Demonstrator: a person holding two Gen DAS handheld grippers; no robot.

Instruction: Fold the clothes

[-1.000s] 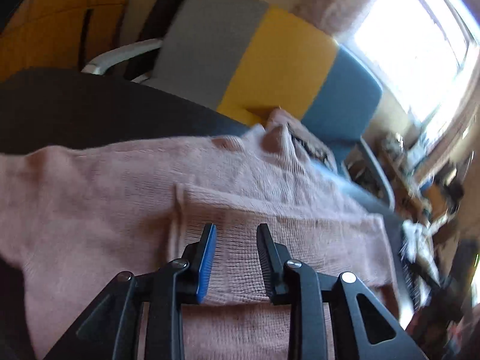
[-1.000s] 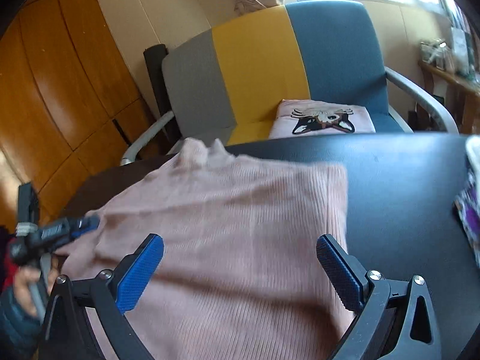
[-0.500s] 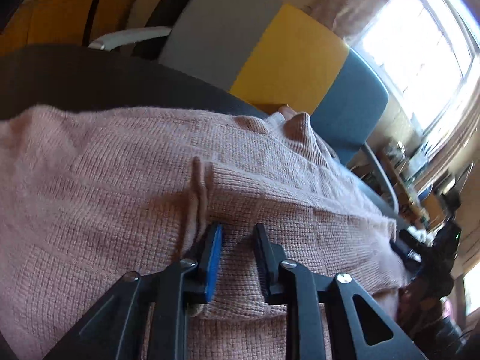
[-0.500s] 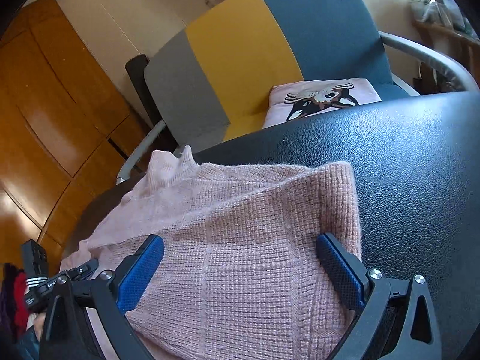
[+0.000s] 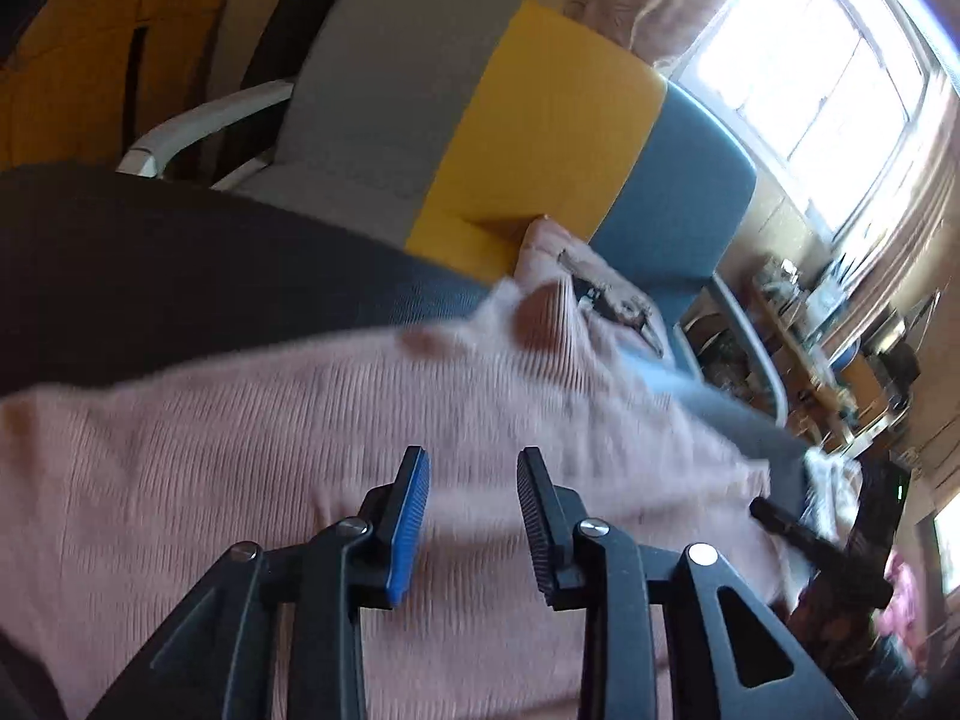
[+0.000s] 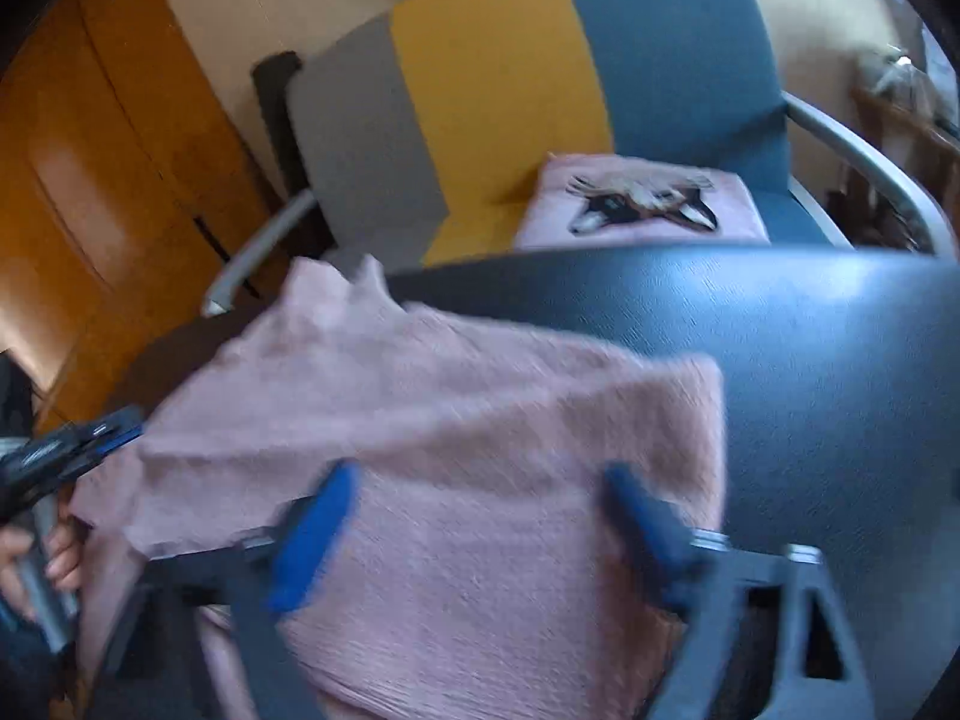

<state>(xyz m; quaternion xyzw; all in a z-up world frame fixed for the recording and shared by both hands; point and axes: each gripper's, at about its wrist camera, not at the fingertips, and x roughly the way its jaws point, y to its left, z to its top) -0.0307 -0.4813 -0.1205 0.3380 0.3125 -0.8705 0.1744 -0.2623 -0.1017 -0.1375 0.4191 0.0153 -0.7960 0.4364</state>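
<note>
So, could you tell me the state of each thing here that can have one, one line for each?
Sweater: partly folded, flat on the table, not yet finished.
Left gripper: jaws just opened a little, narrow gap, over the sweater, gripping nothing.
Right gripper: jaws just closing, still apart, sweater edge between them, not pinched.
Cushion: lying flat on the chair seat.

Tricolour armchair, wooden cabinet, bright window.
</note>
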